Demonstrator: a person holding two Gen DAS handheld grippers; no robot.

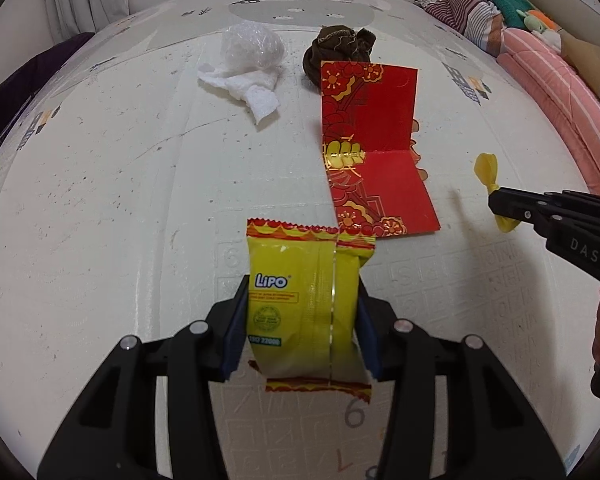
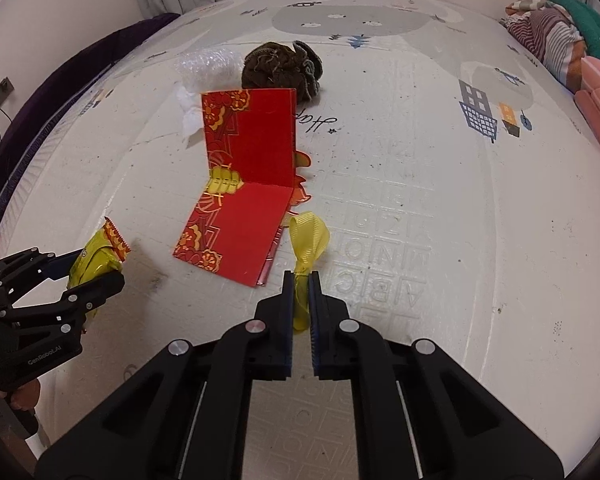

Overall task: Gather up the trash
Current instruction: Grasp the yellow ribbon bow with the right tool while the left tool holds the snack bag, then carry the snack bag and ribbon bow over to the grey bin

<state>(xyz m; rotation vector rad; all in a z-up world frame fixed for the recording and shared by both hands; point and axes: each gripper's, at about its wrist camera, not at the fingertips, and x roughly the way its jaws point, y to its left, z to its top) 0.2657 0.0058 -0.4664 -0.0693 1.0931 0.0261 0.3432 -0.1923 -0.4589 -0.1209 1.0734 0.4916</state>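
Left gripper: your left gripper (image 1: 302, 312) clamps the yellow snack wrapper (image 1: 300, 304) between its blue pads, fingers pressed against both sides; the wrapper hangs above the play mat (image 1: 100, 220), red zigzag ends showing front and back.
Right gripper: your right gripper (image 2: 301, 292) sits nearly closed, pinching the yellow ribbon (image 2: 306, 248) near its lower part; the ribbon's loop stands up past the fingertips.
Red envelope: red envelope (image 1: 374, 148) with gold flower print lies on the mat between your two grippers, folded so its far half stands upright and its near half lies flat.
Far items: white tissue wad (image 1: 252, 68) with a clear bubble-wrap ball against it, and just beside them a dark brown cloth bundle (image 1: 340, 54), directly behind the envelope.
Surface: white foam play mat, scuffed, with embossed letters and printed cartoon houses.
Edges: striped and pink bedding (image 1: 540, 64) piled along the right; dark purple fabric along the left.
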